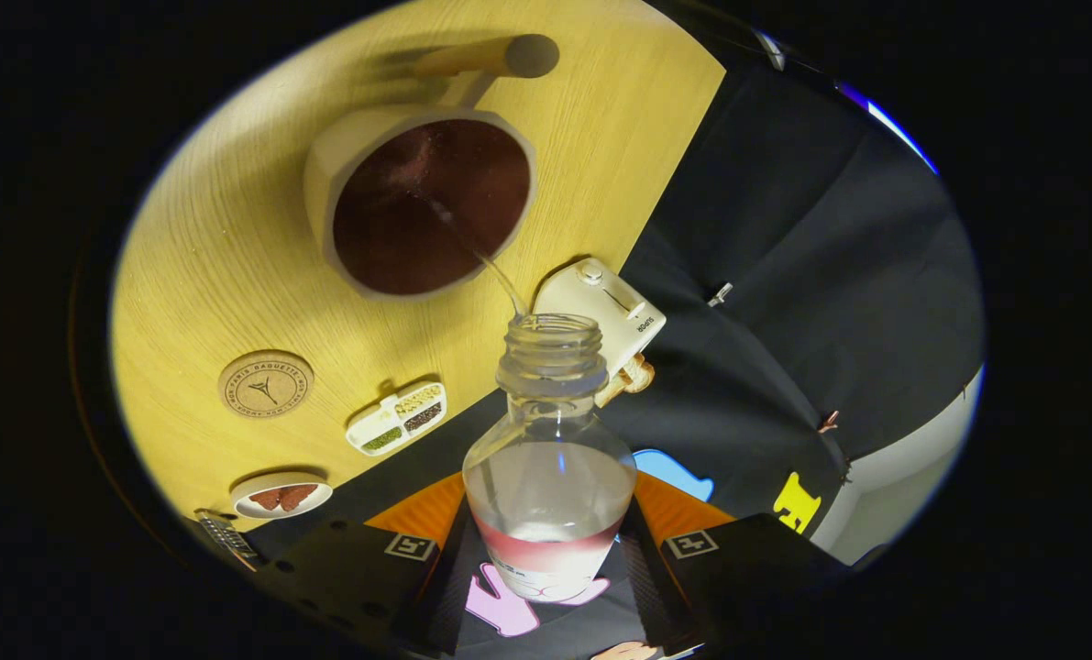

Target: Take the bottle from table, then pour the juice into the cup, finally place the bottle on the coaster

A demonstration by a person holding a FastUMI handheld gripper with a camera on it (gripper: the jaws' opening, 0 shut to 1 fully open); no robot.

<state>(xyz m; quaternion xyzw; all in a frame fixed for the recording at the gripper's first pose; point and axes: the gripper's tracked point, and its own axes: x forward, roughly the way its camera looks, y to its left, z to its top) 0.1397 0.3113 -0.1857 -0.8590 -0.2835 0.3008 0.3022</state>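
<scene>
My gripper (546,550) is shut on a clear plastic bottle (549,458) with no cap, held tilted over the wooden table (215,266). A thin stream of liquid (500,280) runs from the bottle's mouth into a white cup (325,174) with a wooden handle (495,57), just beyond the bottle. The cup's inside looks dark reddish-brown. A little clear liquid sits in the bottle's lower part. A round cork coaster (266,384) lies on the table, nearer to the fingers than the cup and off to the left of the bottle.
A white appliance with a dial (605,312) stands at the table's edge right behind the bottle's neck. A small white tray of several compartments (397,418) and a small round dish (281,496) lie near the coaster. The black cloth wall hangs to the right.
</scene>
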